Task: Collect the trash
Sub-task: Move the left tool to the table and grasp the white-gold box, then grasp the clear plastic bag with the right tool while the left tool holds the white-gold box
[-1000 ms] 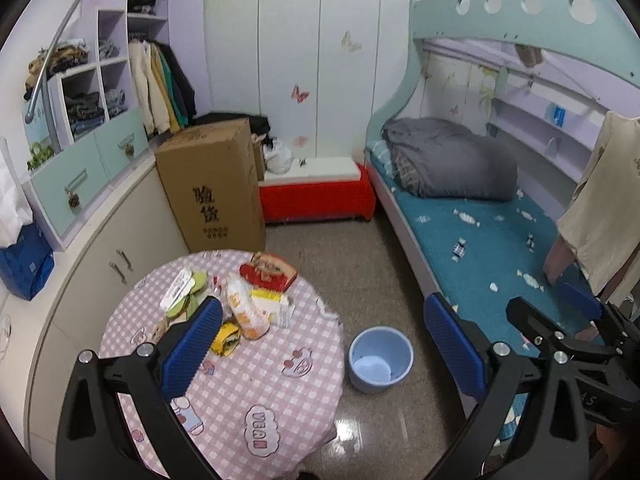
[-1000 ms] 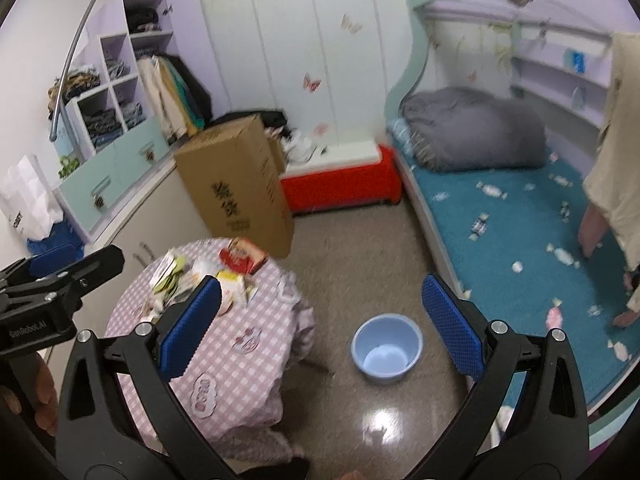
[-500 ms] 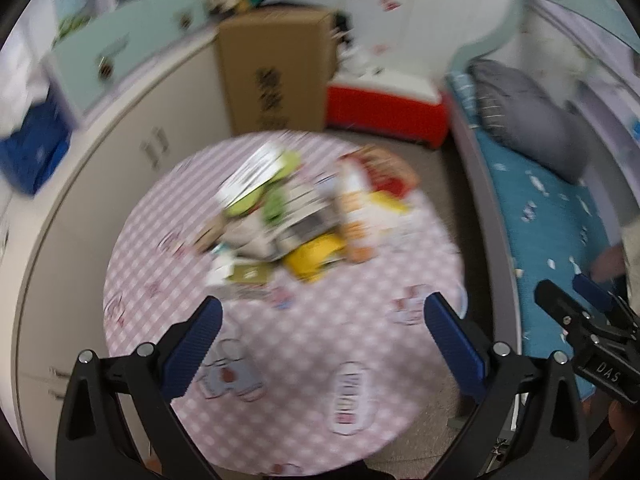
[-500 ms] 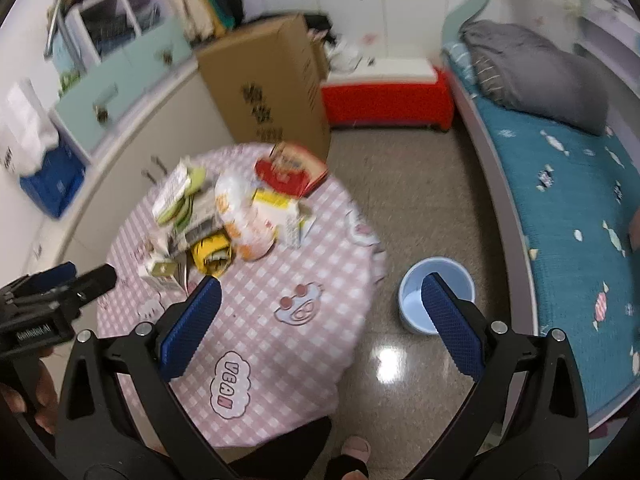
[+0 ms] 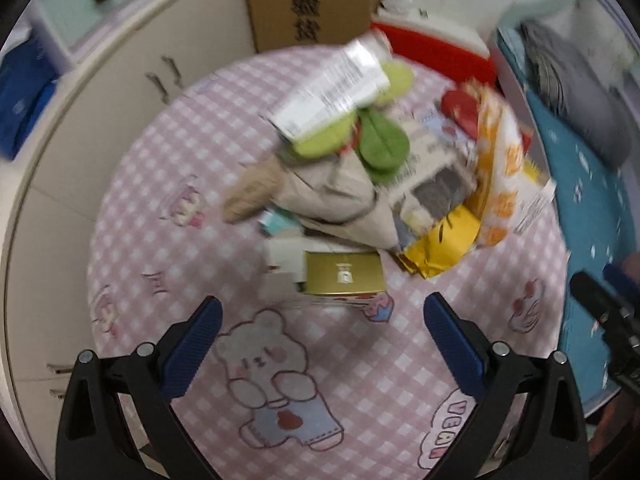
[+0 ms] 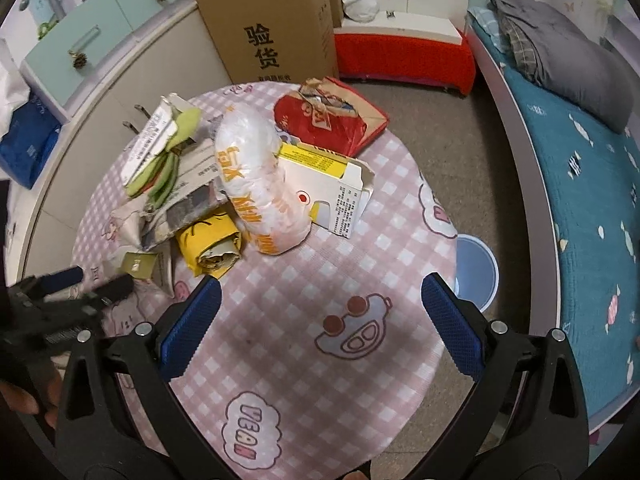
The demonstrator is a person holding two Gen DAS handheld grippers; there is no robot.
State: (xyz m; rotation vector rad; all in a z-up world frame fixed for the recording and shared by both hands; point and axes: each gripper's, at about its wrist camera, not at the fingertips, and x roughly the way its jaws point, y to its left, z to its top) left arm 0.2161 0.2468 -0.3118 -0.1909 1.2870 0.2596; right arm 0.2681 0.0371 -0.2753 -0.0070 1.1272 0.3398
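Observation:
A heap of trash lies on a round table with a pink checked cloth (image 6: 304,320): a white and orange plastic bag (image 6: 260,184), a torn white and yellow carton (image 6: 332,184), a red bag (image 6: 320,120), a yellow wrapper (image 6: 208,240), green wrappers (image 5: 380,144), crumpled brown paper (image 5: 320,192) and a small gold box (image 5: 342,278). My left gripper (image 5: 320,344) is open and empty, just short of the gold box. My right gripper (image 6: 320,320) is open and empty above the table's near side. A light blue bin (image 6: 476,272) stands on the floor right of the table.
A tall cardboard box (image 6: 272,24) stands behind the table, with a red bench (image 6: 404,56) beside it. A curved white cabinet (image 6: 120,76) runs along the left. A bed with a teal cover (image 6: 580,200) fills the right side.
Both grippers have tilted down and moved in over the table. The left one has come close to the trash heap. Both stay open and empty.

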